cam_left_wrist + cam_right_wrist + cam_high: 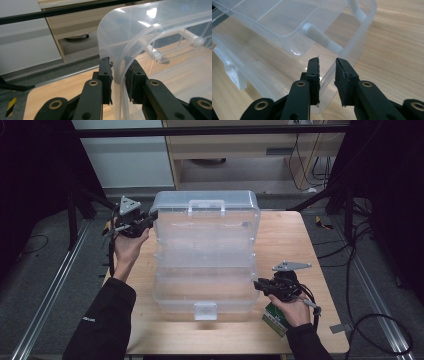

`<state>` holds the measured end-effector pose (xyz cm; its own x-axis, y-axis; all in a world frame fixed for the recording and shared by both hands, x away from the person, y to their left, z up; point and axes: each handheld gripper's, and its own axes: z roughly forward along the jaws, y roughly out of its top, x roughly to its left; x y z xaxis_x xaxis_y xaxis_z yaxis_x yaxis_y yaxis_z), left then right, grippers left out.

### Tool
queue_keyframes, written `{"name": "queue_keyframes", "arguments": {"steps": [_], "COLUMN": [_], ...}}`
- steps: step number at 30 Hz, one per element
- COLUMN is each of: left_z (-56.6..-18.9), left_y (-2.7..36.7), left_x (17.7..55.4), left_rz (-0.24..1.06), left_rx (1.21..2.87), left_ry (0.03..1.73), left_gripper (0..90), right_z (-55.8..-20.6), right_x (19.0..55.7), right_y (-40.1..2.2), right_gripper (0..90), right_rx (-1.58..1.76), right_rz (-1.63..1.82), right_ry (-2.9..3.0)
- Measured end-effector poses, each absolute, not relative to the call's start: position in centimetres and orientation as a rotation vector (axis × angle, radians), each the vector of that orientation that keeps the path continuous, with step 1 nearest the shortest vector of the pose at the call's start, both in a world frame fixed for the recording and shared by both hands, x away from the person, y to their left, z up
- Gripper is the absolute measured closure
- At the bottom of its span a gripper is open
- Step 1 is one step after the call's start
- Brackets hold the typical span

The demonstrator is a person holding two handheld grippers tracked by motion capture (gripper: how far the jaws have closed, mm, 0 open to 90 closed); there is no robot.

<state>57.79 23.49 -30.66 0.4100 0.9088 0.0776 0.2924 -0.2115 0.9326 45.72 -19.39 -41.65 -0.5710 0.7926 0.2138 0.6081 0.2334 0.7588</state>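
A clear plastic compartment box stands open in the middle of the wooden table (290,240). Its lid (205,222), with a white handle (205,205), is raised toward the far side, and its base (205,290) carries a front latch (205,310). My left gripper (152,215) is at the lid's left edge. In the left gripper view the jaws (118,62) are shut on the lid's curved rim (120,82). My right gripper (256,284) is at the base's right side. Its jaws (327,61) are shut on the base's wall (325,80).
A green and white object (274,318) lies under the right hand near the table's front right. Behind the table are a wooden cabinet (240,145) and black frame bars (210,131). Cables (370,255) run over the floor at the right.
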Motion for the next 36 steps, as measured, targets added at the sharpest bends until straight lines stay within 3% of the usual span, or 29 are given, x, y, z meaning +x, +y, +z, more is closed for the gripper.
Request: {"name": "queue_keyframes", "arguments": {"steps": [36], "left_z": [-31.9], "left_y": [22.8], "left_x": [64.8], "left_rz": [0.777], "left_rx": [1.778], "left_ry": [1.136], "left_gripper": [76.7], "right_z": [-41.7], "right_x": [45.8], "right_y": [-19.2], "right_gripper": [72.1], "right_rx": [1.328], "right_rz": [1.233], "right_ry": [2.284]}}
